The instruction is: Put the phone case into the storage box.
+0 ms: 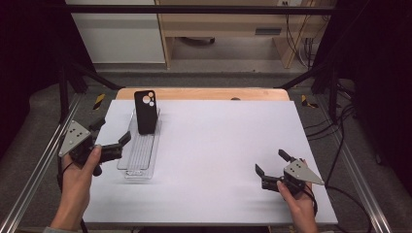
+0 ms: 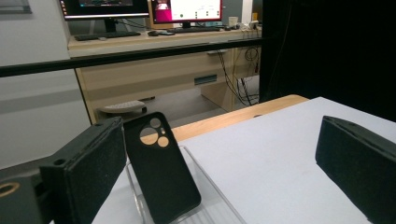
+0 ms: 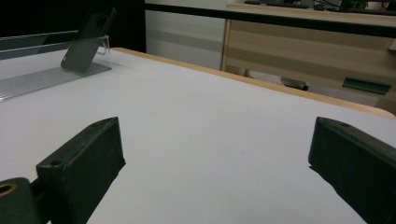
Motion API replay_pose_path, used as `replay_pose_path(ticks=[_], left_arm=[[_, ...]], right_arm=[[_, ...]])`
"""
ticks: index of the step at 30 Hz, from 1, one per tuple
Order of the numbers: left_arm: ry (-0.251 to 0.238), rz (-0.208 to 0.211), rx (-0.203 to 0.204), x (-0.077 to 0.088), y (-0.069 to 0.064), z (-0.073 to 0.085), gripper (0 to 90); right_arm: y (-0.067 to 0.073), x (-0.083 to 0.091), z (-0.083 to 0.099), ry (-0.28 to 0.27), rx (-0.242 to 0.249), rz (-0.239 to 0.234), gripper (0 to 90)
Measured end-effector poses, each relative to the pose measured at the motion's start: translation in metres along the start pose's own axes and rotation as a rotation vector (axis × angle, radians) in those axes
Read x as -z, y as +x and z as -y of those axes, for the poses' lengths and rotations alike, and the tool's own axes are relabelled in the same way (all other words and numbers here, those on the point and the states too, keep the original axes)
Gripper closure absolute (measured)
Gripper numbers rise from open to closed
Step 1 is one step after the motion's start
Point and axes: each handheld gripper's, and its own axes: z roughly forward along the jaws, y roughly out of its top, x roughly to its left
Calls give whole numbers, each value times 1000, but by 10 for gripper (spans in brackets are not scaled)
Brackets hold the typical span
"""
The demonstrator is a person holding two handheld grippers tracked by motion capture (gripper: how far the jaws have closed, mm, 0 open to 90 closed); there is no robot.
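A black phone case (image 1: 145,112) with round camera cut-outs leans upright at the far end of a clear ribbed plastic stand (image 1: 139,158) on the left of the white table mat (image 1: 218,145). My left gripper (image 1: 113,130) is open, just left of the stand, with nothing between its jaws. In the left gripper view the phone case (image 2: 161,175) stands close ahead in the clear stand (image 2: 210,191), between the wide-apart jaws of the left gripper (image 2: 222,140). My right gripper (image 1: 270,161) is open and empty near the front right. The right gripper view has the phone case (image 3: 88,39) far off at upper left.
A wooden table edge (image 1: 204,93) runs along the far side of the mat. Metal frame rails (image 1: 39,170) flank both sides, with cables (image 1: 340,145) on the right. A desk with monitors (image 2: 140,9) stands beyond the table.
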Motion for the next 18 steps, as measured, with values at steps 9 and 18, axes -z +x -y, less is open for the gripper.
replay_pose_path(ticks=[9,18], left_arm=[[-20,-3,12,15,14,2,17],[-72,21,19,30,20,5,14]], right_arm=[[0,0,0,2,1,5,37],[2,-1,1,7,4,2,36]])
